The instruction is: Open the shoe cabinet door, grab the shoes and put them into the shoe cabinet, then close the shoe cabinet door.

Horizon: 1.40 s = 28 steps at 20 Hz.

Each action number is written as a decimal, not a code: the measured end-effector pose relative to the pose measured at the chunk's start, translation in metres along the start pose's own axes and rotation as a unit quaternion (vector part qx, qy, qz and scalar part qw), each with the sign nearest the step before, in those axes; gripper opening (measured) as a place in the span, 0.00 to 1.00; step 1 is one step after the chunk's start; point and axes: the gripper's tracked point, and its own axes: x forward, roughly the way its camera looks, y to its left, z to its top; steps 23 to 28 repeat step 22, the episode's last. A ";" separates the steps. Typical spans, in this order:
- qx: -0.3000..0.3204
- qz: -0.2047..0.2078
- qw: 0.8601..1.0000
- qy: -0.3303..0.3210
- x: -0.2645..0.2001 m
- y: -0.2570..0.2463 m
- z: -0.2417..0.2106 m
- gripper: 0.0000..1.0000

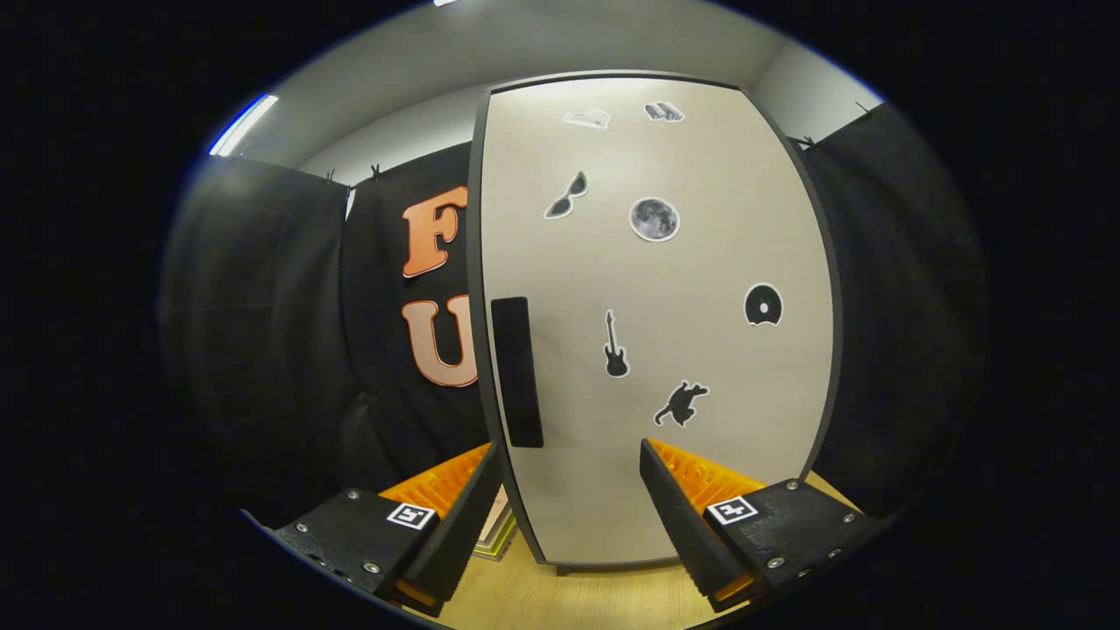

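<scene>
here, on the left, black cloth (262,306) hangs as the booth's wall, with a lit ceiling strip (243,124) above it. just right of the cloth stands the shoe cabinet (652,315), upright on a light wooden floor (569,595). its pale door (700,420) is closed and faces the camera, framed by a dark edge. a dark vertical handle (516,372) sits near the door's left edge, about halfway up.

moving across the door, small stickers dot the surface: a pair of sunglasses (567,197) toward the upper left, a guitar (615,346) below it near the middle, a moon (654,219) to the right of the sunglasses, a dark animal shape (682,402) lower down, and a disc (763,304) near the door's right edge. two small paper-like stickers (626,115) sit near the top; what they picture is too small to tell.

the hand-held gripper (569,503) is spread wide, its fingers apart with nothing between them but the lower part of the door beyond. the left finger (455,516) lies just ahead of the door's lower left corner, below the handle; the right finger (691,516) lies in front of the lower right part. whether either touches the door cannot be told. beside the left finger, something flat with a framed edge (494,534) lies on the floor by the cabinet's bottom left corner. more black cloth hangs to the right of the cabinet.
</scene>
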 end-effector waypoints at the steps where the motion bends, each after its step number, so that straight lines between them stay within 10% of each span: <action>1: -0.006 -0.001 1.000 0.003 -0.011 -0.002 0.001 0.97; 28: -0.011 -0.076 0.996 0.032 -0.174 -0.021 0.002 0.97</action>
